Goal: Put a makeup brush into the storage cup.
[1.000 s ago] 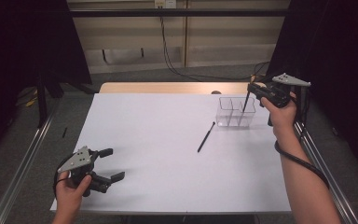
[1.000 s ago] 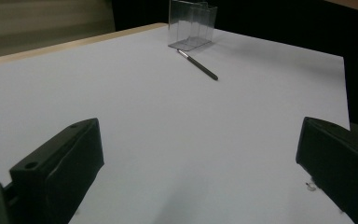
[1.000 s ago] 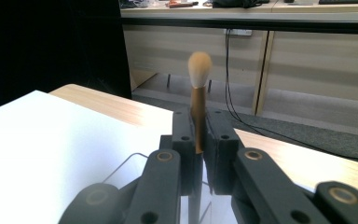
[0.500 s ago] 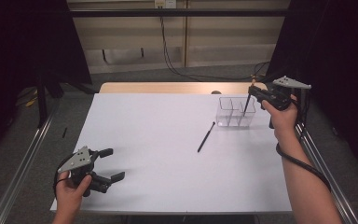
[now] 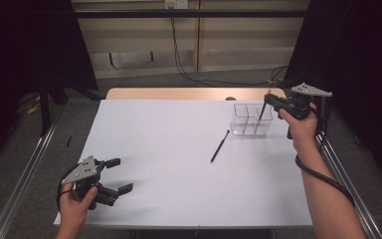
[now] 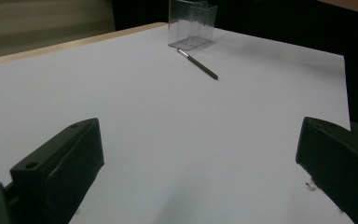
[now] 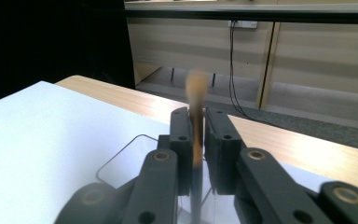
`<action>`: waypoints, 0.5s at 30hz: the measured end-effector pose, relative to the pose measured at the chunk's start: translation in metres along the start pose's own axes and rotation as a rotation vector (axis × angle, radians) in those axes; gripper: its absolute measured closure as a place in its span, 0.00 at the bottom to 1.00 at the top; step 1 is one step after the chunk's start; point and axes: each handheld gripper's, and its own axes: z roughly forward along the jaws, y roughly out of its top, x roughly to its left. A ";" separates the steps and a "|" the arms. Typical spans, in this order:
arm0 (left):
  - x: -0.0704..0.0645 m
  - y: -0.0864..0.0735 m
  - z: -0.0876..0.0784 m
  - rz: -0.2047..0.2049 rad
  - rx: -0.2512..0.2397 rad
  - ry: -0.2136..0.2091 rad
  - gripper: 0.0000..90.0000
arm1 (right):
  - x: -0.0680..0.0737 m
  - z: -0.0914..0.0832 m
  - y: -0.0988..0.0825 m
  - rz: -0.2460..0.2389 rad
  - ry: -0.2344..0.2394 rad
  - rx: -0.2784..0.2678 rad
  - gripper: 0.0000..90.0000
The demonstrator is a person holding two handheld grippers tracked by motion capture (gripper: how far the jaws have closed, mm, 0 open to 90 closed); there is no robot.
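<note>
A clear divided box (image 5: 249,119) stands at the table's far right. My right gripper (image 5: 268,98) hovers over it with a thin dark-handled brush (image 5: 261,113) upright between its jaws, lower end down in the box. In the right gripper view the brush (image 7: 196,112) is blurred between the narrow jaws of that gripper (image 7: 197,116), which have just been opening a little; the pads look barely off it. A second dark brush (image 5: 220,146) lies flat on the white table, left of the box. My left gripper (image 5: 120,175) rests open near the front left, holding nothing.
The white sheet (image 5: 169,149) covers the table; a bare wooden strip (image 5: 179,93) runs along the far edge. Metal rails flank both sides. From the left gripper view, the lying brush (image 6: 198,64) and the box (image 6: 192,23) sit far ahead.
The brush in my right gripper sits slightly lower in the box than before. Both hands have stayed where they were.
</note>
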 end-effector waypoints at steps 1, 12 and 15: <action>0.000 0.000 0.000 0.002 0.001 0.000 0.01 | 0.000 0.000 -0.001 0.013 0.016 0.009 0.83; -0.001 0.001 0.002 0.005 -0.001 -0.004 0.01 | 0.005 -0.005 -0.016 0.043 0.054 0.014 0.29; 0.000 0.000 0.002 0.005 0.000 -0.003 0.01 | 0.007 -0.007 -0.020 0.048 0.069 0.010 0.22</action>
